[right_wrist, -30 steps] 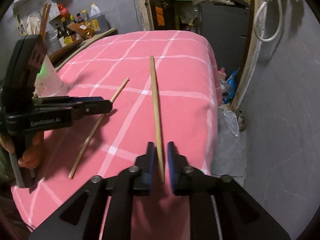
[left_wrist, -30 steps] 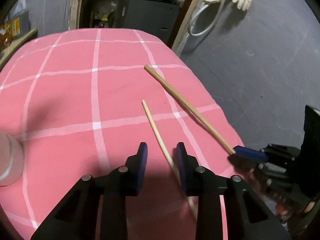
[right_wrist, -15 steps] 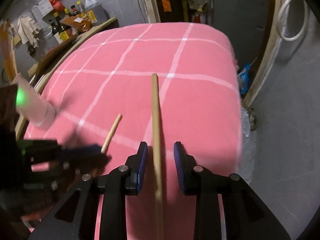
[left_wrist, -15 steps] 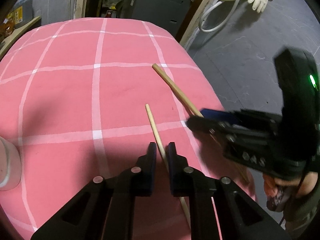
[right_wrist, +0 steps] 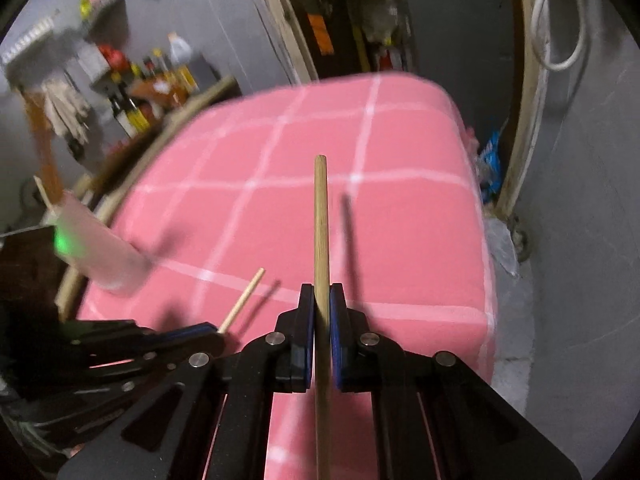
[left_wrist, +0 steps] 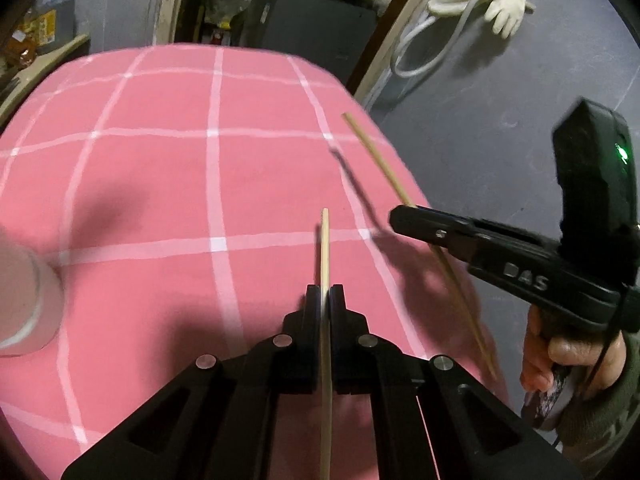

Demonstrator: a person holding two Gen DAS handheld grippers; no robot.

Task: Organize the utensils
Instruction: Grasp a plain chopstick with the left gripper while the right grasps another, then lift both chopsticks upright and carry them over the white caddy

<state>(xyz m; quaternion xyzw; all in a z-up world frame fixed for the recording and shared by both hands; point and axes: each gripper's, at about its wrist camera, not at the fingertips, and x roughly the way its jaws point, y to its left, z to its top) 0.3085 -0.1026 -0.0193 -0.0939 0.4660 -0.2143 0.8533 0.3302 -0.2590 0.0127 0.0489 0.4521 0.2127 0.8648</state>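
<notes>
My left gripper [left_wrist: 325, 294] is shut on a thin wooden chopstick [left_wrist: 324, 248], held above the pink checked cloth [left_wrist: 160, 184]. My right gripper [right_wrist: 321, 294] is shut on a second wooden chopstick [right_wrist: 321, 216], also lifted off the cloth. In the left wrist view the right gripper [left_wrist: 404, 216] shows at the right with its chopstick [left_wrist: 380, 164] slanting through it. In the right wrist view the left gripper [right_wrist: 208, 332] shows at the lower left with its chopstick tip [right_wrist: 244, 300] sticking out.
A pale translucent cup [left_wrist: 24, 300] stands on the cloth at the left; it is blurred in the right wrist view [right_wrist: 100, 248]. The table's right edge [right_wrist: 486, 264] drops to a grey floor. Bottles [right_wrist: 132, 108] and clutter stand behind on the left.
Both grippers have closed on their chopsticks and lifted them off the cloth. The right gripper opened briefly, then shut again, and now holds its chopstick tilted in the air.
</notes>
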